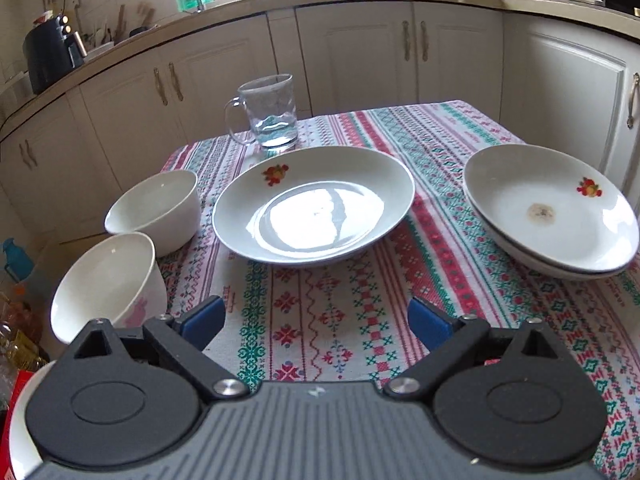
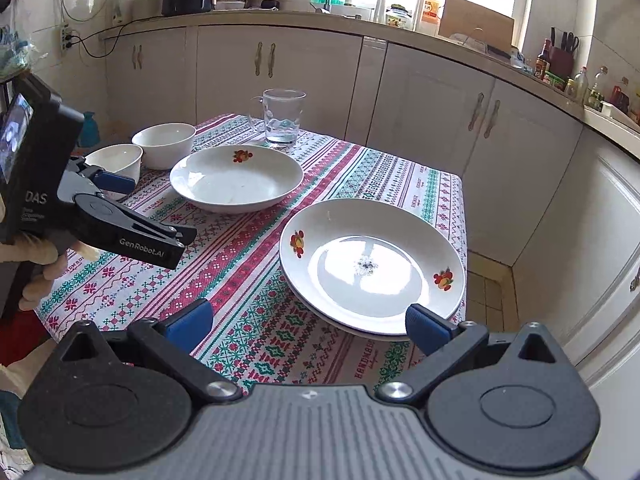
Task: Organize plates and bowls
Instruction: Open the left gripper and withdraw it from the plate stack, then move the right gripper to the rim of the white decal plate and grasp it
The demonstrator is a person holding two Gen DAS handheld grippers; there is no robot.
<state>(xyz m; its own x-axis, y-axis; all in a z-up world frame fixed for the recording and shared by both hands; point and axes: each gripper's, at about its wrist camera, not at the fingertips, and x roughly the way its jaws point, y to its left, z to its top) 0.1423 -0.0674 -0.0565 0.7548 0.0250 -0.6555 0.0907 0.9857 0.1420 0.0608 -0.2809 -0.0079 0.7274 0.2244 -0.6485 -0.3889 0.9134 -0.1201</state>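
Left gripper open, empty, near the single plate. Right gripper open, empty, beside the stacked plates.

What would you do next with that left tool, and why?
Probably ease the left tool forward to the lone plate and grip its near rim. The tool is open and empty, and that plate sits apart from the stack of plates, where it likely belongs.

My left tool gapes empty above the patterned worktop, facing a fruit-motif plate, two white bowls and stacked plates.
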